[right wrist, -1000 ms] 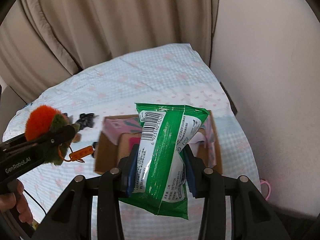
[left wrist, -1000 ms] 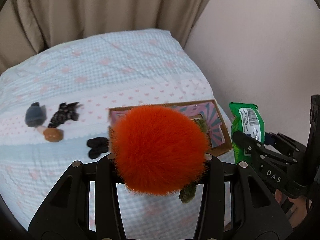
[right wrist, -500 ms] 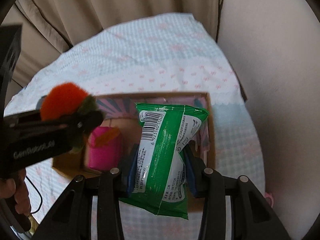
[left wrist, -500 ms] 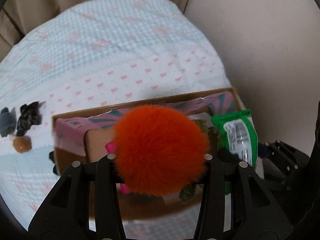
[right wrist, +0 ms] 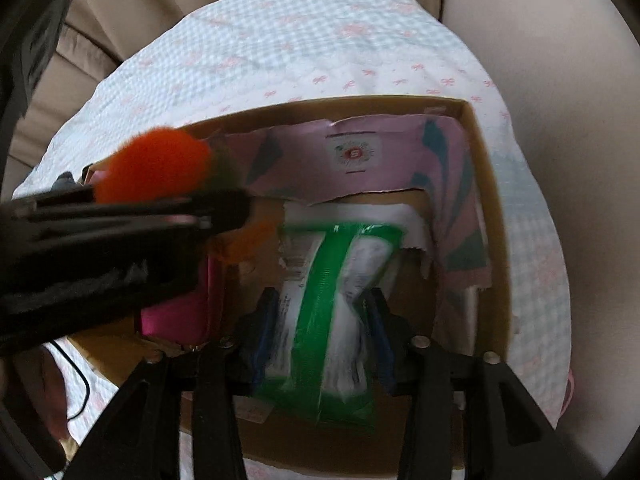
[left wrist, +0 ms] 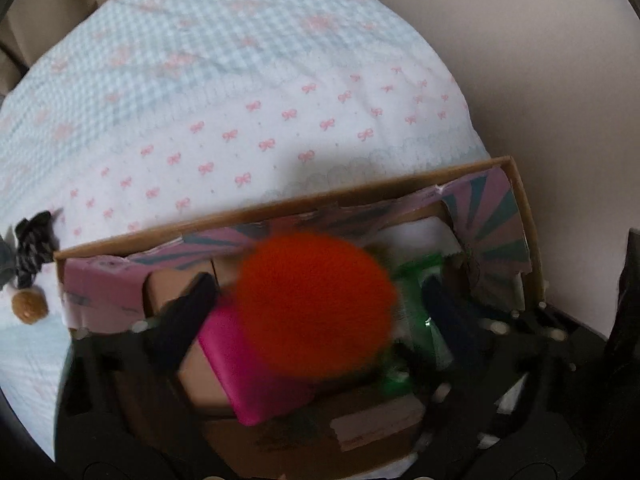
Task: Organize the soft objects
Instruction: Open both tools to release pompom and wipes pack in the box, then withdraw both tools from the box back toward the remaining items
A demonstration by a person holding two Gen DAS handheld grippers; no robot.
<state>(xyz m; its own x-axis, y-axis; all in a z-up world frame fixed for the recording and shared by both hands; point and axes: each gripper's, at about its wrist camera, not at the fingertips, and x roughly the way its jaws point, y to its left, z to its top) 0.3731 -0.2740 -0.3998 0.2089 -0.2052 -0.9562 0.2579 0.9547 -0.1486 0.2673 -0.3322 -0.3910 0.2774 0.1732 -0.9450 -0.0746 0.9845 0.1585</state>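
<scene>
pompom in my left gripper hangs right over the cardboard box on the bed, because that's where soft stuff goes. too blurry to call the jaws, though fluff sits between them above the pink pouch. right view: right gripper jaws clamped on the green packet, already low inside the box, beside the pompom.
</scene>
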